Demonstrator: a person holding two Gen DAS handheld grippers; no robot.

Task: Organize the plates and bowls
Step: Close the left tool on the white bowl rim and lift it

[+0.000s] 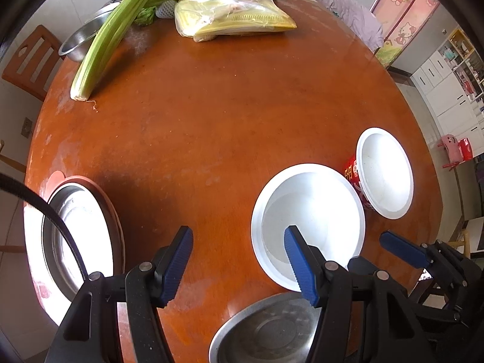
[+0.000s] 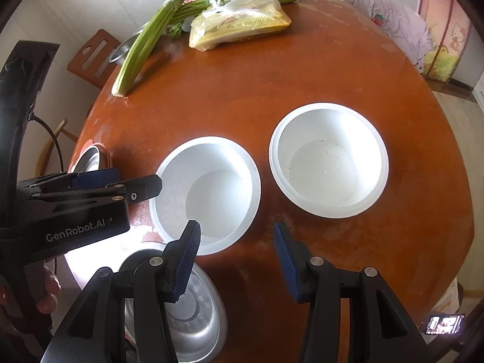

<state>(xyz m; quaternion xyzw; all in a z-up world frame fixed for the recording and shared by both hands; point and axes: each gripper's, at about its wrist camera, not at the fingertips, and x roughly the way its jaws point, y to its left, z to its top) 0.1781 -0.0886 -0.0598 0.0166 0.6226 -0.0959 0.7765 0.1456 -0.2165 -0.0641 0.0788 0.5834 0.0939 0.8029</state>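
Note:
Two white bowls stand on the round brown table: a near bowl (image 1: 308,211) (image 2: 208,193) and a farther bowl (image 1: 384,172) (image 2: 328,160) with a red outside. A steel plate (image 1: 266,329) (image 2: 193,311) lies at the front edge. At the left a steel bowl (image 1: 78,236) (image 2: 90,158) sits on a red plate. My left gripper (image 1: 239,263) (image 2: 130,183) hovers open over the near bowl's left rim, one finger above its inside, gripping nothing. My right gripper (image 2: 237,257) is open and empty above the gap between the near bowl and the steel plate.
Long green stalks (image 1: 106,36), a yellow packet in clear plastic (image 1: 233,15) and a steel basin (image 1: 81,39) crowd the far side. A wooden chair (image 1: 30,60) stands beyond the left edge. Lilac cloth (image 2: 396,21) lies at the far right. A hand (image 2: 48,293) holds the left gripper.

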